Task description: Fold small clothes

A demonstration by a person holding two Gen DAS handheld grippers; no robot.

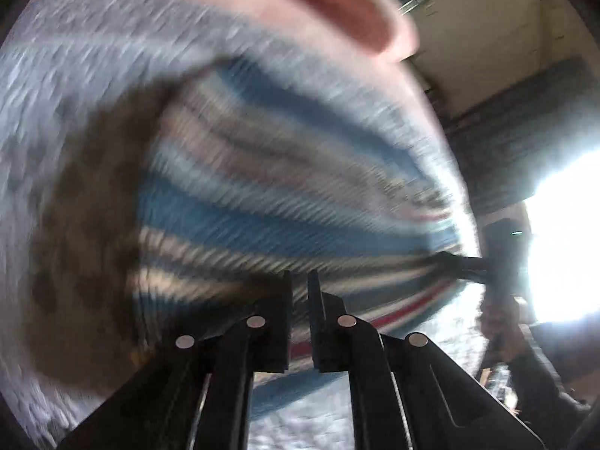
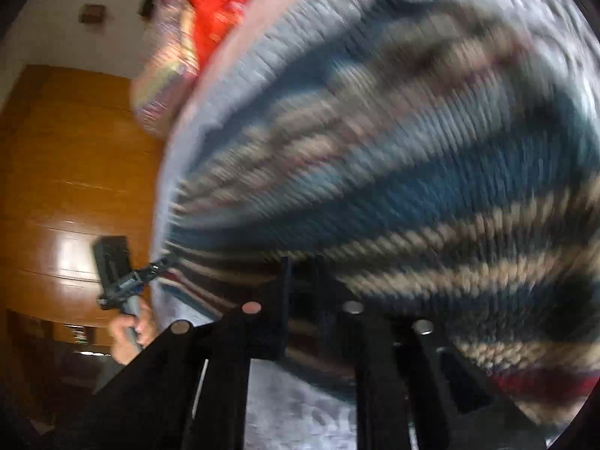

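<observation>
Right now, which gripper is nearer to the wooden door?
Left. From the right wrist view, the left gripper pinches the striped knit garment just before the wooden door; the right gripper holds its near edge, farther back.

1. The knitted garment [image 1: 285,172] is hanging stretched between the two claws.
2. The left claw [image 1: 300,292] is gripping one edge; the right claw [image 2: 302,281] is gripping the opposite edge.
3. The bed cover [image 1: 300,412] is lying below the garment.

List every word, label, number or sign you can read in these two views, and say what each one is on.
None can be read.
Striped knit: pattern only, no lettering, and blurred by motion.
Red cloth: blurred; no print can be made out.
Right hand-held gripper, seen from the left: one small lit mark on its body, too small to read.
</observation>
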